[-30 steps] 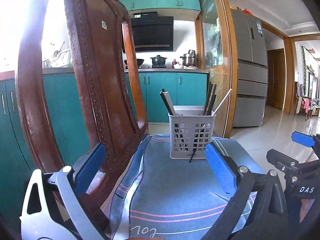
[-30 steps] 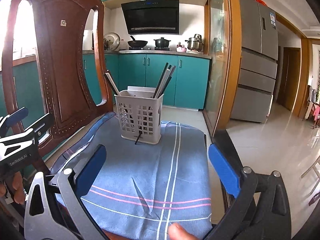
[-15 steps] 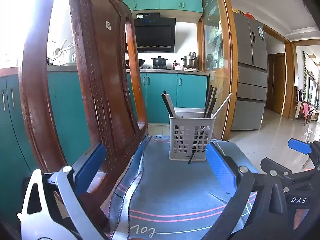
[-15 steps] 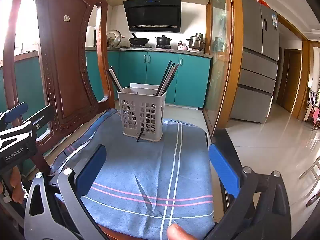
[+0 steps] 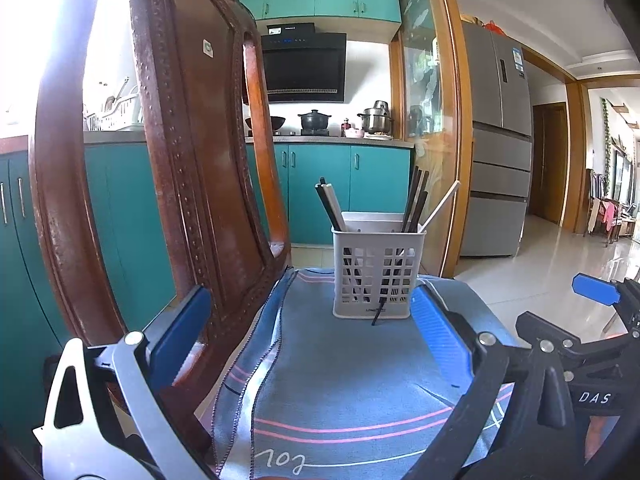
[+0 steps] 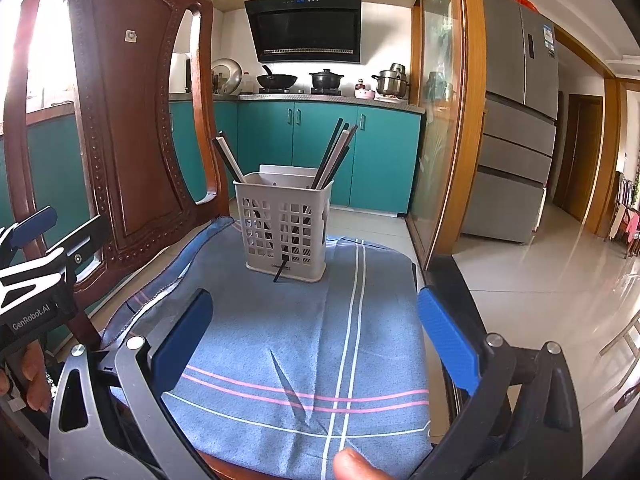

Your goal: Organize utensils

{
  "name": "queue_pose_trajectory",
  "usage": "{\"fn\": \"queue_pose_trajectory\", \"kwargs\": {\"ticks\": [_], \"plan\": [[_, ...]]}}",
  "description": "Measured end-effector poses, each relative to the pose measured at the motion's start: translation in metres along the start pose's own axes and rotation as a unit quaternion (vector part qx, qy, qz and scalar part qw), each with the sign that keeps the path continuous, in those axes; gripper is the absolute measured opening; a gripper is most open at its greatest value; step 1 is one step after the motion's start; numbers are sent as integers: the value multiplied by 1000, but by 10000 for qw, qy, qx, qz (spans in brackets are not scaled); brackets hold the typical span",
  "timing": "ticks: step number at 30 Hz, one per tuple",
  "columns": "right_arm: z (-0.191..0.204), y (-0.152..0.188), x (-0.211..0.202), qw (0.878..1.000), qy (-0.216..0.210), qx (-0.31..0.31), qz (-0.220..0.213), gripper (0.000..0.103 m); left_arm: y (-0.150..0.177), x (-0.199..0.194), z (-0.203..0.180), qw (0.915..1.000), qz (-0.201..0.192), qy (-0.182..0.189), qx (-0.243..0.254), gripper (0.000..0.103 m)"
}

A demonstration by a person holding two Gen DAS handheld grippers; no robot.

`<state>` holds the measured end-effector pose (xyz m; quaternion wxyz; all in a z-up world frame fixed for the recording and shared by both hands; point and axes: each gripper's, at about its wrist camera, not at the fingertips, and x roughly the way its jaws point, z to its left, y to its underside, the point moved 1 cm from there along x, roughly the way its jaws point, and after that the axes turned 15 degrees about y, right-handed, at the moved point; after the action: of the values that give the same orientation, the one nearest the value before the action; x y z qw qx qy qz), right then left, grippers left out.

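A white slotted utensil basket (image 5: 378,272) (image 6: 285,228) stands on a blue striped cloth (image 5: 352,380) (image 6: 304,352) over a chair seat. Several dark and pale chopsticks (image 5: 416,200) (image 6: 334,156) lean in it; one dark tip (image 6: 279,271) pokes out through the front slots. My left gripper (image 5: 310,332) is open and empty, well short of the basket. My right gripper (image 6: 314,332) is open and empty too, above the cloth in front of the basket. The left gripper also shows at the left edge of the right wrist view (image 6: 36,240).
The carved wooden chair back (image 5: 188,160) (image 6: 120,128) rises close on the left. Teal kitchen cabinets (image 6: 320,152), a stove with pots, a glass door frame (image 6: 444,120) and a fridge (image 6: 516,120) stand behind. Tiled floor (image 6: 540,272) lies to the right.
Both grippers have risen and eased back slightly; the basket sits a little lower in both views. Nothing was grasped or let go.
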<state>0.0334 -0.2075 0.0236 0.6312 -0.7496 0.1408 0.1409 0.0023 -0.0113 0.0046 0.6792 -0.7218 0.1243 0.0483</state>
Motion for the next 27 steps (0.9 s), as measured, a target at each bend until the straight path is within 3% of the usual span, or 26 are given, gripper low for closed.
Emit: {"fn": "queue_pose_trajectory", "kwargs": {"ticks": [27], "plan": [[-7,5,5,9999,16,124,30,100,3,6,-8,9999,114,70,65,99]]}}
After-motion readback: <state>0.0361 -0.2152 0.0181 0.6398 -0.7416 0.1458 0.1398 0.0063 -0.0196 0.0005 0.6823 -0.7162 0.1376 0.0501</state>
